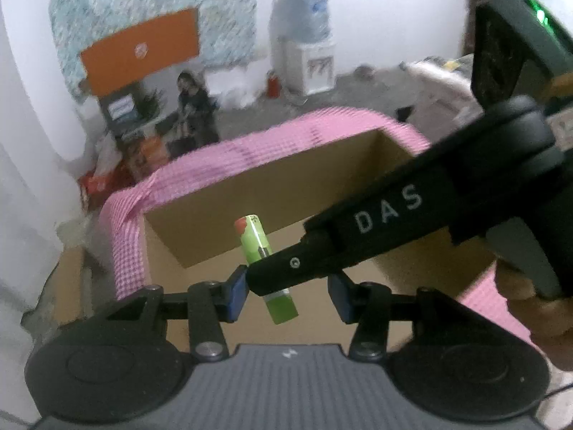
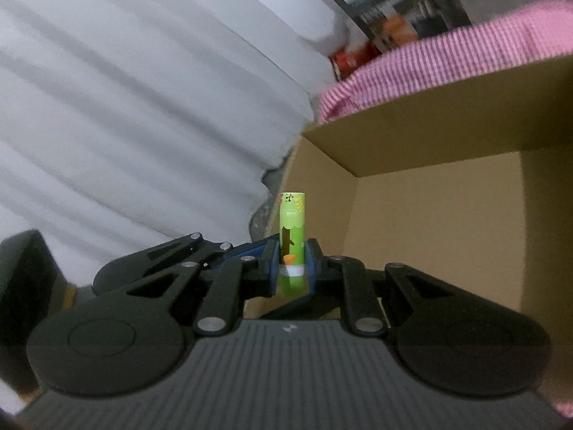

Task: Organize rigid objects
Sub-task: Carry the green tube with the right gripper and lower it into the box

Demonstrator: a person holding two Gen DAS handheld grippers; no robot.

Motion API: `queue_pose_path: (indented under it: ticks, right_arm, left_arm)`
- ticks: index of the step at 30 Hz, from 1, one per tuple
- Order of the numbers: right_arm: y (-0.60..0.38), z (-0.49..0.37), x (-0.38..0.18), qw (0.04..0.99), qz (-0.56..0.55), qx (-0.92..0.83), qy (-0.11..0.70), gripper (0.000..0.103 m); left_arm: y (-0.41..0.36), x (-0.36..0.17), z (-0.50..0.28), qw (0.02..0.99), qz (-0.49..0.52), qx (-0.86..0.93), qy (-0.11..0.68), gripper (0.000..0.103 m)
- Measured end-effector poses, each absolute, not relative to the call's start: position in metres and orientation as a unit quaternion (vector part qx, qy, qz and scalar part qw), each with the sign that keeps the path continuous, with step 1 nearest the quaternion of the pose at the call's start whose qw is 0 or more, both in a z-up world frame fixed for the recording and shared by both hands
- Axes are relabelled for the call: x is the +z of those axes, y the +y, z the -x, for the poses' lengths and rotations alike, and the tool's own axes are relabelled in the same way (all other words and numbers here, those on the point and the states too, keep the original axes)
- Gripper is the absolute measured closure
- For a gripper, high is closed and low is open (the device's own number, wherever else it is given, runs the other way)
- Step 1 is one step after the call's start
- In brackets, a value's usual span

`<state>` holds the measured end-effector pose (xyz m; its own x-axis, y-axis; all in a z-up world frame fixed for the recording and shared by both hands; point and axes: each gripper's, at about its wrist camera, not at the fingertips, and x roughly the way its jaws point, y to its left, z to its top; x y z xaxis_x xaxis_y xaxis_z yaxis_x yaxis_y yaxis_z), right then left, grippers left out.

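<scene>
Left gripper (image 1: 288,292), blue-padded jaws spread wide, grips nothing. Between them hangs a smooth green cylindrical tube (image 1: 266,265), pinched by the right gripper (image 2: 292,263) above an open corrugated cardboard box (image 1: 250,193) resting on pink checked cloth (image 1: 129,236).

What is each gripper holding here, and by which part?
The right gripper is shut on the green tube, clamped near its lower end by the white band. The left gripper is open, holding nothing.
</scene>
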<state>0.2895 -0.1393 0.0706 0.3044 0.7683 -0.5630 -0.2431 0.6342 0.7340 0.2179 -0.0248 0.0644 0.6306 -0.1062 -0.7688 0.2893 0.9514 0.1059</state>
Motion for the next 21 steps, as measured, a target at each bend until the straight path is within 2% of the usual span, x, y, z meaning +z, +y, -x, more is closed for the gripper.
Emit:
queue_pose_path:
  ticks: [8, 14, 21]
  right_arm:
    - [-0.115, -0.329, 0.028, 0.732, -0.279, 0.302, 0.544, 0.089]
    - [-0.106, -0.351, -0.004, 0.715, -0.286, 0.275, 0.576, 0.089]
    - [-0.092, -0.364, -0.031, 0.685, -0.288, 0.246, 0.623, 0.085]
  left_arm:
    - [0.002, 0.035, -0.259, 0.873, -0.106, -0.079, 0.469, 0.053]
    - [0.009, 0.028, -0.259, 0.867, -0.100, -0.068, 0.483, 0.053]
    - [0.014, 0.027, -0.265, 0.867, -0.101, -0.057, 0.484, 0.048]
